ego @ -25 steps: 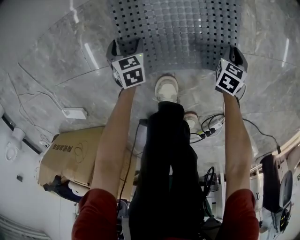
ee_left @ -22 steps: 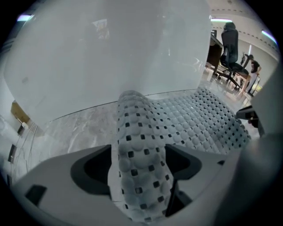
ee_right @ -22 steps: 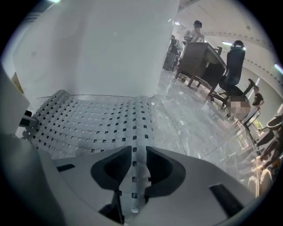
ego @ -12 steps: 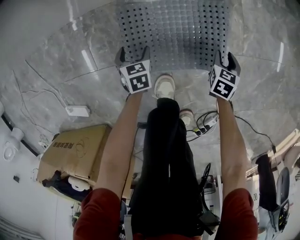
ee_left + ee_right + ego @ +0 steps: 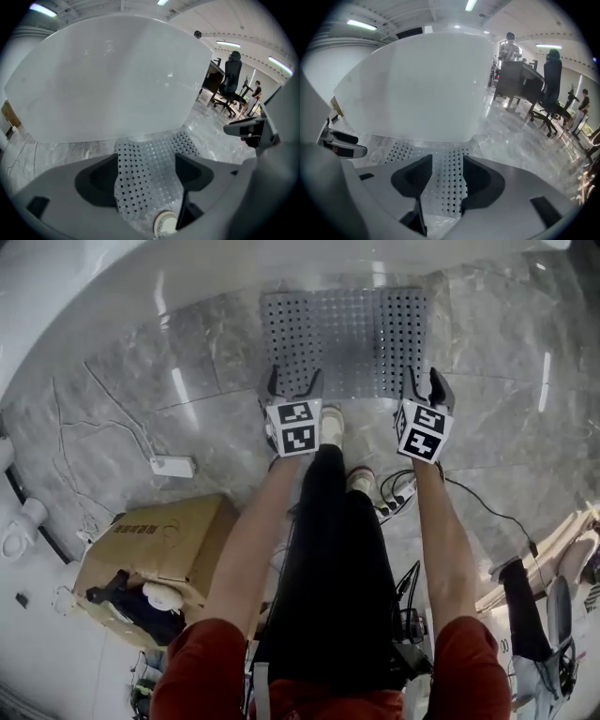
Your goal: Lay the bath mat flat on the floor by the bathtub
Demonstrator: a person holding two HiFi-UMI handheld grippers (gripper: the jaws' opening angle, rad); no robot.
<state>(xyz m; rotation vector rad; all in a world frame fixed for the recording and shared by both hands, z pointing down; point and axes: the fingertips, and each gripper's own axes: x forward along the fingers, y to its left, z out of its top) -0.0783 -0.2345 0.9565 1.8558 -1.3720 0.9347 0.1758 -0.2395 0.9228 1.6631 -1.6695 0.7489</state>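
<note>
1. Bright, even light is cast from ceiling light strips (image 5: 469,5), which are seen in both gripper views.
2. Long streaks of glare are reflected on the polished marble floor (image 5: 178,385) in the head view.
3. The white bathtub (image 5: 108,75) is rendered almost washed out, with little surface detail.
4. Only soft, faint shadows are seen on the floor.
5. Strong fisheye bending is shown at every edge, and the gripper views' corners are blacked out by a round vignette.
6. The distant room is rendered slightly soft.

Left claw (image 5: 294,386) held forward, low, jaws apart, empty — right claw (image 5: 424,382) level alongside, jaws opening, empty.
</note>
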